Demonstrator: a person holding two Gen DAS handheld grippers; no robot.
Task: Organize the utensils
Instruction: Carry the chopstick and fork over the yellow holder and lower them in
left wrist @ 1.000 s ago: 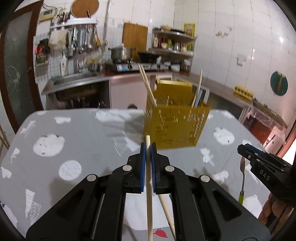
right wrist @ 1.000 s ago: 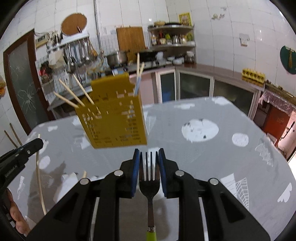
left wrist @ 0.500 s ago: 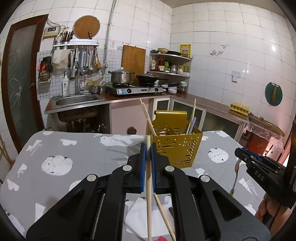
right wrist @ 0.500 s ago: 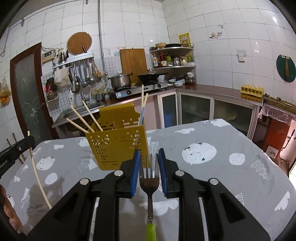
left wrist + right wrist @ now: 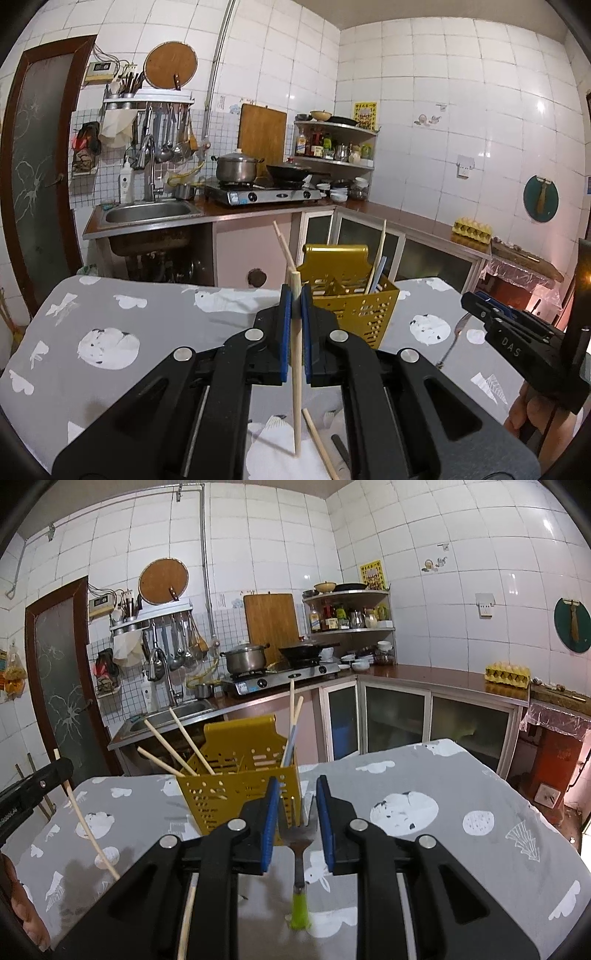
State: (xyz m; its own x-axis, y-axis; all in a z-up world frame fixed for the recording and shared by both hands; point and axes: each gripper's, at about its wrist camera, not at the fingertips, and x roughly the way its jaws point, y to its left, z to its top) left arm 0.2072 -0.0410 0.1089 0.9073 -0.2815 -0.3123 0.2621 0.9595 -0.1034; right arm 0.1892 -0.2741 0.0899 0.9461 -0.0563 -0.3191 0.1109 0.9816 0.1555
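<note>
A big table (image 5: 461,786) with a gray cloth fills the bottom half of both views. One yellow holder (image 5: 236,790) with little holes stands on it, in the middle of each picture. In the right wrist view, three wooden chopsticks (image 5: 162,736) lean out of its left side. Two more sticks (image 5: 293,716) and one blue handle stand up on its right side.

There are two grippers. The left gripper (image 5: 295,314) sits at the bottom middle of its view. Its blue pads are squeezed tight on one chopstick (image 5: 296,369), which stands almost straight up. One more loose chopstick (image 5: 321,446) lies on the cloth under it.

The right gripper (image 5: 298,805) sits at the bottom middle of its view. Its pads are a little apart and pinch the head of one fork (image 5: 297,849). The fork has a green handle that hangs down.
</note>
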